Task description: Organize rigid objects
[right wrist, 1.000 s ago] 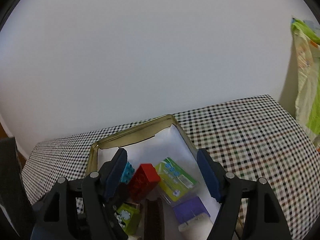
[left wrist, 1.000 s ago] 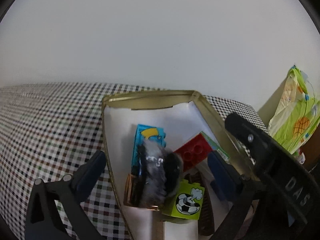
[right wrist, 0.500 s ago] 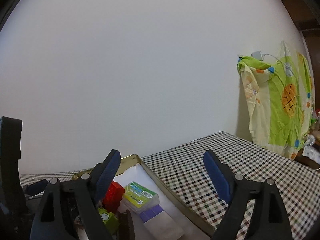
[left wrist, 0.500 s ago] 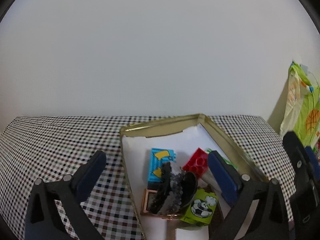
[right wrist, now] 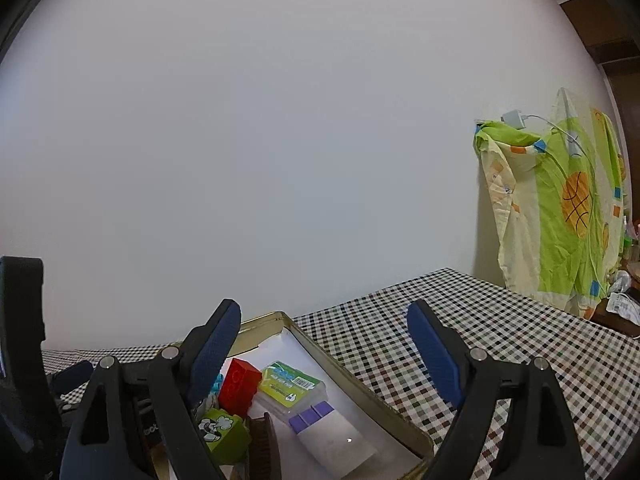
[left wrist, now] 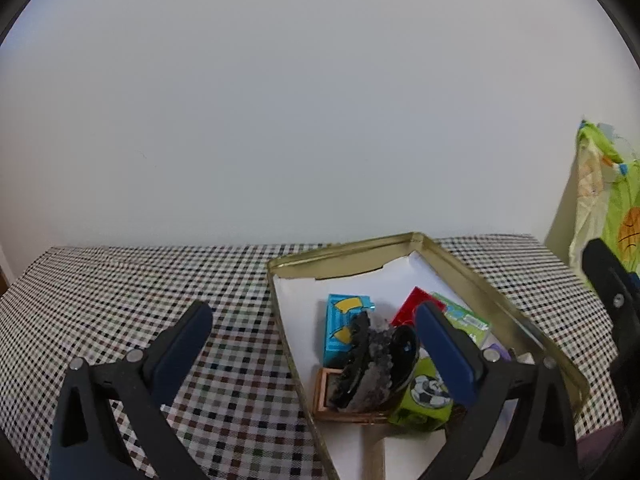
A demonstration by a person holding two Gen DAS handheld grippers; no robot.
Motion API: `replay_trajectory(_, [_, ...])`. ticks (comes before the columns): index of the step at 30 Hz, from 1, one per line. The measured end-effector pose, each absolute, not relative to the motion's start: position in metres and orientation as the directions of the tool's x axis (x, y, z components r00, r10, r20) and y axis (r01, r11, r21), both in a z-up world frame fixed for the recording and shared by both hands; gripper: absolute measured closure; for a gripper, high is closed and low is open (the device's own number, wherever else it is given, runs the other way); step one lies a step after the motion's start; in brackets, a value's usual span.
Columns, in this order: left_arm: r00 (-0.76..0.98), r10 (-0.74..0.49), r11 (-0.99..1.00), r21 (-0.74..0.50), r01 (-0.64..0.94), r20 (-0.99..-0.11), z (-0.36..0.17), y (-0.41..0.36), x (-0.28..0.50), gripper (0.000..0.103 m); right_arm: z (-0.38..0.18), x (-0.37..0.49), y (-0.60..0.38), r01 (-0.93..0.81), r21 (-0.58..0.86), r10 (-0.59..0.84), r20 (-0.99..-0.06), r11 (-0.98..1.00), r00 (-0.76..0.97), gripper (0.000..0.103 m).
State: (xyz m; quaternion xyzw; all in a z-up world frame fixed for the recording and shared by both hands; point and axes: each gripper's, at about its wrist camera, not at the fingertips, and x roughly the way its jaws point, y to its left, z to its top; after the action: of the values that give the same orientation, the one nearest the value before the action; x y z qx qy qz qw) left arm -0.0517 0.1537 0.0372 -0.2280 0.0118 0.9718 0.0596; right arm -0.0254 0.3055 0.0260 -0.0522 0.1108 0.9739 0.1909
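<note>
**Kid:** Two grippers, and both look empty! The left gripper (left wrist: 312,348) has its fingers spread wide with nothing between them. The right gripper (right wrist: 324,344) has just been opening its fingers, and nothing sits between them either.

**Helper:** Right. So where are the toys?

**Kid:** All inside the gold tin tray (left wrist: 472,276) on the checkered tablecloth (left wrist: 140,280). I think the putting-in part is nearly done, because I see no toys lying out on the cloth.

**Helper:** What should happen next, do you think?

**Kid:** Maybe look around for anything left out. If nothing is left, tidy the pile, because things lean on each other near the front of the tray.

**Helper:** Count them for me.

**Kid:** One blue block (left wrist: 344,328) with yellow marks. One red brick (right wrist: 239,386). One green block with a soccer ball (left wrist: 424,396). One green and clear little case (right wrist: 292,388). One white box with a purple end (right wrist: 328,428). One black hair clip (left wrist: 376,364) with sparkly bits, resting on one small brown frame (left wrist: 324,392). One dark brown thing (right wrist: 262,440) too, maybe a comb, but I cannot tell.

**Helper:** Anything else?

**Kid:** One green and yellow cloth (right wrist: 560,208) hanging by the wall, well apart from the tray.
</note>
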Motion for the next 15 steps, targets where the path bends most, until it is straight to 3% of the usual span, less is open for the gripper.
replay_trajectory(5, [-0.924, 0.101, -0.992, 0.031, -0.122, -0.370, 0.038, 0.149, -0.027, 0.001, 0.025, -0.016, 0.292, -0.400, 0.146, 0.387, -0.111, -0.905, -0.916, 0.012])
replay_trajectory(15, [-0.941, 0.089, -0.994, 0.032, -0.106, -0.327, 0.035, 0.135, -0.008, 0.001, 0.023, 0.005, 0.273, -0.416, 0.144, 0.406, -0.092, -0.898, -0.909, 0.012])
